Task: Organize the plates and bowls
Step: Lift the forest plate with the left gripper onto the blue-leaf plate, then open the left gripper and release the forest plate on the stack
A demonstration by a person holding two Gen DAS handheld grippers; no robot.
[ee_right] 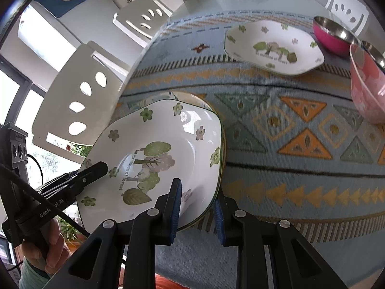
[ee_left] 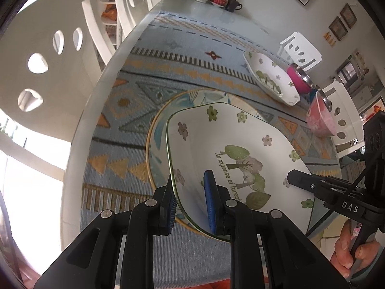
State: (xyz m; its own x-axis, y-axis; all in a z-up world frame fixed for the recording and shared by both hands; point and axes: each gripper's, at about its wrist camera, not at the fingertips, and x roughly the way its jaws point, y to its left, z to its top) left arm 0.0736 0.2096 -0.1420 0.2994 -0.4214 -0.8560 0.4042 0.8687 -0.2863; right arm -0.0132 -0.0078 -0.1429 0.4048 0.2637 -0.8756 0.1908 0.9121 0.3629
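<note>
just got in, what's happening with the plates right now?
Both claws straddle the rim of one forest-print plate: the left claw on one side, the right claw on the opposite side. The plate sits over a gold-rimmed blue plate on the patterned cloth. A matching forest plate, a pink bowl and a magenta steel bowl wait farther back.

- Left gripper (ee_left: 190, 202): black angular linkages, silver round pivot pins, ribbed blue pads (ee_left: 209, 202).
- Right gripper (ee_right: 197, 213): built alike; white "DAS" lettering, small screws and a thin black cable are seen.
- Bare skin is shown on both hands.
</note>
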